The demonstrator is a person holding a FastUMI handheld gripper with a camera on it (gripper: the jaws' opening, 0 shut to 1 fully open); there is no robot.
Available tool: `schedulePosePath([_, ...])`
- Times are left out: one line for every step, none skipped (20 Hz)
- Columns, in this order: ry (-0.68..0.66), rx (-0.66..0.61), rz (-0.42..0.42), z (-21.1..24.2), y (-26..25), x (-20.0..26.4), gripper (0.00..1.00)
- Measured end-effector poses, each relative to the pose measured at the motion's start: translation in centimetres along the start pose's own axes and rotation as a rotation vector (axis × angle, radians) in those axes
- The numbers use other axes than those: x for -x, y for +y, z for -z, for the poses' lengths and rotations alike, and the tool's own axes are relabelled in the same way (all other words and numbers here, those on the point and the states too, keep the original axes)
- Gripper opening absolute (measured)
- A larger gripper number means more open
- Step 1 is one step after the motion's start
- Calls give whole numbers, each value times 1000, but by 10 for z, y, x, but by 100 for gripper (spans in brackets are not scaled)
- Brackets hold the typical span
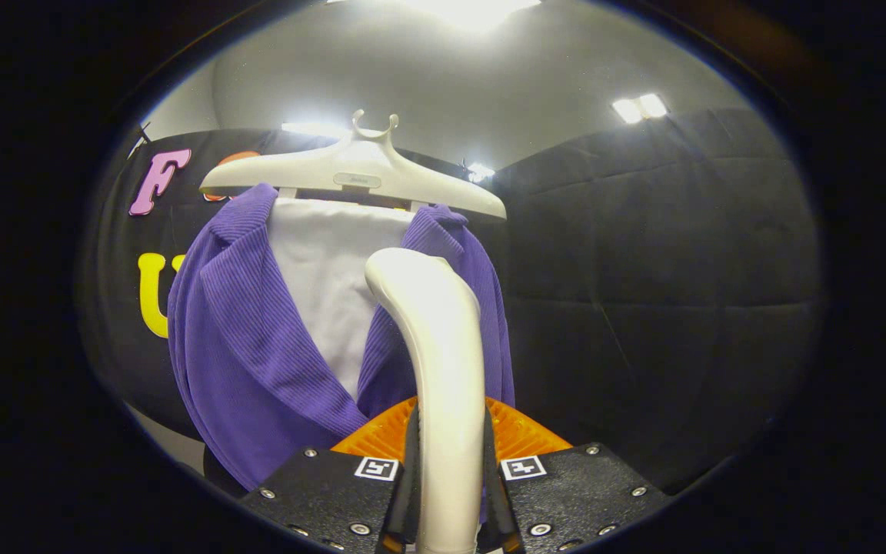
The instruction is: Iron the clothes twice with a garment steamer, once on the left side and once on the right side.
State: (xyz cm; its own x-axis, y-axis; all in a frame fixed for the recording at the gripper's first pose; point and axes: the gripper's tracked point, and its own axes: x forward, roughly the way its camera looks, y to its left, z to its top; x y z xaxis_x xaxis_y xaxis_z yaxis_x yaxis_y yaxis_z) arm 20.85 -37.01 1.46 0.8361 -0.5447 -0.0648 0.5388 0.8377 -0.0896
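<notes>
Two passes are asked for, and which one is in hand I cannot tell. The tool (449, 492) is clamped on the steamer (434, 362), whose head rises before the purple jacket (247, 338) hanging from the white hanger (351, 175). Next, likely a stroke along one side. The tool points level at the jacket.

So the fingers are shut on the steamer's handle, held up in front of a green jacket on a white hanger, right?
Not quite: the jacket is purple, not green, as the gripper view shows. The rest holds: the gripper has both fingers pressed on the steamer's handle, raised in front of the jacket, which hangs on a white hanger over a white panel.
</notes>
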Motion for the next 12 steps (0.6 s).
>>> schedulePosePath([2,9,-3,6,2,-1,34])
schedulePosePath([9,28,-2,15,3,-2,34])
schedulePosePath([15,53,-2,22,4,-2,34])
schedulePosePath([20,74,0,30,4,-3,34])
schedulePosePath([24,93,-2,41,2,2,34])
schedulePosePath([26,107,-7,50,1,6,34])
schedulePosePath([26,120,-17,59,2,8,34])
schedulePosePath([27,137,-29,68,4,10,34])
schedulePosePath([28,157,-35,77,5,10,34])
schedulePosePath([29,180,-38,84,5,12,34])
schedulePosePath([31,202,-39,92,3,12,34])
schedulePosePath([36,223,-40,100,1,14,34])
